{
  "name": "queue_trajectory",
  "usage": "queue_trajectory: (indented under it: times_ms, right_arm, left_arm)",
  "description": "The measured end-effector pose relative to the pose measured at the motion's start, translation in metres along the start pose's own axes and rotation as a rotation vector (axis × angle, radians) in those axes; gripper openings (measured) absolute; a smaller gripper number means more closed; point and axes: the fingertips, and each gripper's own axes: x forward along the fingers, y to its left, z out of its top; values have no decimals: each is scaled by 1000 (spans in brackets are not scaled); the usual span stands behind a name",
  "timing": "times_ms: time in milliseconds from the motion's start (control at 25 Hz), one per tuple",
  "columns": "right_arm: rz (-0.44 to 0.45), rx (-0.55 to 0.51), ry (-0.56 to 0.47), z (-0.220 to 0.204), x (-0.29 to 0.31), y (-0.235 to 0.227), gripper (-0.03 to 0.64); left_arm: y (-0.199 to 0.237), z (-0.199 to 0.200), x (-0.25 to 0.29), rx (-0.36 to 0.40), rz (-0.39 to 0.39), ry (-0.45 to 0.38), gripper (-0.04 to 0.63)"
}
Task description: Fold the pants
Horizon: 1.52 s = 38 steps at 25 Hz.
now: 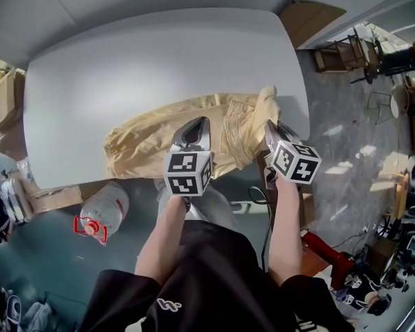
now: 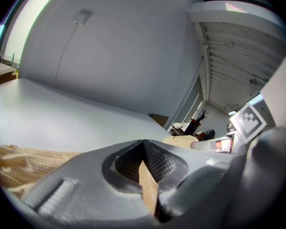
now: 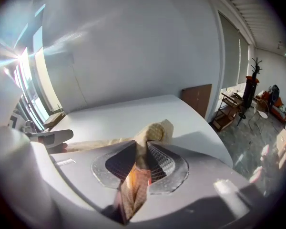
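Tan pants [image 1: 152, 144] lie bunched along near edge of grey tabletop [image 1: 124, 61], running left to right. Near the pants' middle, left tongs [image 1: 194, 131] are clamped on a thin fold of cloth, fabric sandwiched btwn the pads. At the right end, right tongs [image 1: 270, 131] pinch a thicker wad, w/ a tuft standing up past the tips. Plastic bottle [image 1: 102, 213] sits on floor below tabletop's near-left side.

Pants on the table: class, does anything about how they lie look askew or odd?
Yes. The pants lie bunched and slanted along the near edge of the table, not flat. The right gripper pinches one end up into a peak, and the left gripper clamps a fold near the middle.
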Motion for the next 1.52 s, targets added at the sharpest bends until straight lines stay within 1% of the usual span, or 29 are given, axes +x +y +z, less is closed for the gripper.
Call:
queue_trajectory:
  times_ms: [160, 320, 480, 600, 720, 840, 920, 1080, 1280, 1360, 1520]
  right_arm:
    - [74, -89, -31, 19, 8, 62, 71]
    - [170, -164, -60, 36, 9, 124, 71]
    - [274, -246, -75, 38, 9, 194, 71]
    - [353, -309, -64, 24, 13, 247, 71]
    - [426, -362, -28, 4, 20, 297, 71]
    - [482, -439, 18, -24, 27, 340, 71]
    - [504, -511, 41, -46, 31, 365, 71]
    - [541, -678, 79, -85, 33, 398, 71]
    - [593, -834, 133, -127, 35, 423, 71]
    - [598, -863, 161, -140, 39, 426, 71]
    - [627, -848, 226, -161, 45, 427, 72]
  left_arm:
    - [36, 12, -25, -28, 57, -40, 6]
    - [68, 23, -54, -53, 113, -75, 5]
    - [103, 28, -87, -74, 167, -106, 6]
    - [128, 29, -114, -92, 208, -128, 6]
    - [151, 29, -144, -105, 255, -145, 6]
    - [178, 25, -175, -113, 311, -159, 6]
    - [197, 20, -195, -128, 344, -166, 6]
    - [226, 9, -222, -166, 394, -176, 6]
    - [250, -4, -241, -195, 433, -173, 6]
    - [254, -8, -243, -202, 438, -164, 6]
    - [257, -14, -237, -206, 437, -139, 6]
